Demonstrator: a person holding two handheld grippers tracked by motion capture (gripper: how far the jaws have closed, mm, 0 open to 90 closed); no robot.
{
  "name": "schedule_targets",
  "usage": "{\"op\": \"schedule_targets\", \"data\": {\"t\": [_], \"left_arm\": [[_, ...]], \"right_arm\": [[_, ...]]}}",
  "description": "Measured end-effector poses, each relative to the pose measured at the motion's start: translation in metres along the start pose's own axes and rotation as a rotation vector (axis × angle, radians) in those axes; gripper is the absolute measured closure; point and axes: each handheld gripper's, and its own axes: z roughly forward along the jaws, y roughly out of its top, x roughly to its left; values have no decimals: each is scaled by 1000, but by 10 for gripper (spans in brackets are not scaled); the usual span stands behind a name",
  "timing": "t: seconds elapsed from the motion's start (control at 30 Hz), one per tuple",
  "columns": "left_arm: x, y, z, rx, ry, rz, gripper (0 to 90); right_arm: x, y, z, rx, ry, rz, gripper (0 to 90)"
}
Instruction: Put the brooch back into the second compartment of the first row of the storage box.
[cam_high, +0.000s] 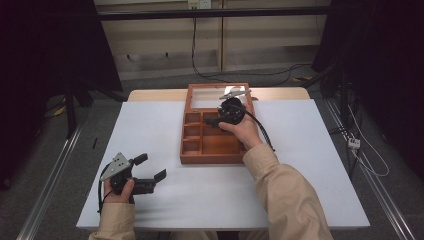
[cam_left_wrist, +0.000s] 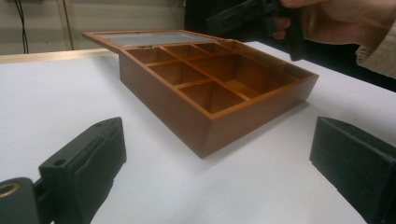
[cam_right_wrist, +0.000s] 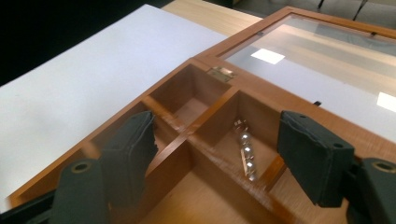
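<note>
High view: the right gripper (cam_high: 212, 121) is hovering over the box (cam_high: 190, 150), jaws spread above a beaded chain (cam_right_wrist: 246, 154). Left gripper (cam_high: 150, 167) is resting on the table (cam_high: 300, 165), jaws gaping, holding nothing.

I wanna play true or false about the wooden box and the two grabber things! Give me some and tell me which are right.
1. The wooden box has its lid open. True.
2. The left gripper is inside the box. False: it is over the bare white table, apart from the box.
3. The right gripper is open above the box's compartments. True.
4. A shiny beaded thing lies in one compartment. True.
5. The lid is solid wood. False: it has a clear pane.
</note>
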Motion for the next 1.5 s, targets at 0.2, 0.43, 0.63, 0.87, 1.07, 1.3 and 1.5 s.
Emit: {"op": "schedule_targets", "data": {"t": [0.2, 0.43, 0.63, 0.87, 1.07, 1.3, 1.5], "left_arm": [[-1, -1, -2, -1, 6, -7, 34], [0, -1, -1, 2, 4, -1, 34], [0, -1, -1, 0, 3, -2, 34], [0, -1, 0, 2, 3, 0, 34], [0, -1, 0, 2, 0, -3, 34], [-1, -1, 0, 1, 1, -6, 34], [-1, -1, 0, 1, 2, -6, 34]], "right_arm": [[8, -12, -22, -14, 20, -16, 239], [12, -30, -45, -19, 29, -30, 226], [14, -45, -60, -18, 38, -37, 222], [17, -61, -79, -26, 43, -59, 217], [18, -75, -93, -24, 30, -76, 216], [16, -91, -107, -30, 28, -71, 216], [18, -106, -117, -36, 29, -78, 216]]}}
